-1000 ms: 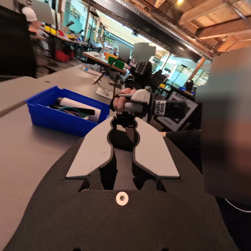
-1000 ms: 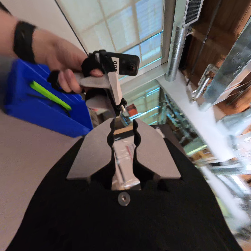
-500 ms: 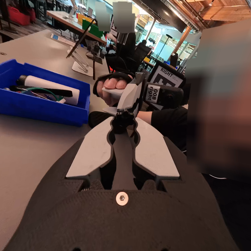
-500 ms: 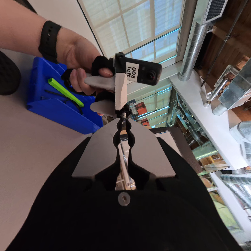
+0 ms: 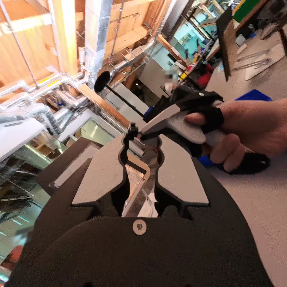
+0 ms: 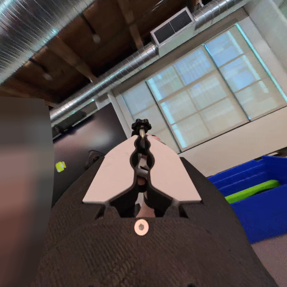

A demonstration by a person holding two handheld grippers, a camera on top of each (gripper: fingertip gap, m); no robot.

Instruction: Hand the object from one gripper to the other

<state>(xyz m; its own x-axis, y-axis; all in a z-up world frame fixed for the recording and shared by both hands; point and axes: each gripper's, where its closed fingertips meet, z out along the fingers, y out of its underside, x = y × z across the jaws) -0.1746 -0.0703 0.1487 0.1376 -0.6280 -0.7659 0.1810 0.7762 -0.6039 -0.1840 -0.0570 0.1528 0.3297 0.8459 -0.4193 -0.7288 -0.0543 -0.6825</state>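
A deep blue plastic bin [image 6: 254, 206] with straight walls sits at the right of the right wrist view, and a flat lime-green bar [image 6: 251, 190] lies slanted inside it. The bin rests on a smooth pale grey table [image 5: 256, 201], of which bare stretches show at the right of the left wrist view. Overhead run ribbed silver ducts [image 6: 118, 74] under dark wooden beams, beside a large gridded window with pale blinds [image 6: 206, 96]. A small yellow-green cube [image 6: 60, 166] shows off to the left, too blurred to say what it is.

The task's thing is a small black star-shaped knob on a threaded metal screw [image 6: 141, 125]: lobed matte plastic head, bright ridged shank. It is held up in the air, clear of the table. The right gripper [image 6: 142, 138], with smooth light grey finger plates edged in wavy black rubber, is clamped on the shank, the knob head standing just beyond the tips.

In the left wrist view the same knob [image 5: 132, 129] lies just past the tip of one finger of the left gripper [image 5: 140, 137], whose matching grey fingers stand well apart with nothing between them. The right gripper [image 5: 143, 134] reaches in from the right, held by a bare hand [image 5: 248, 128] with a black strap over one finger.
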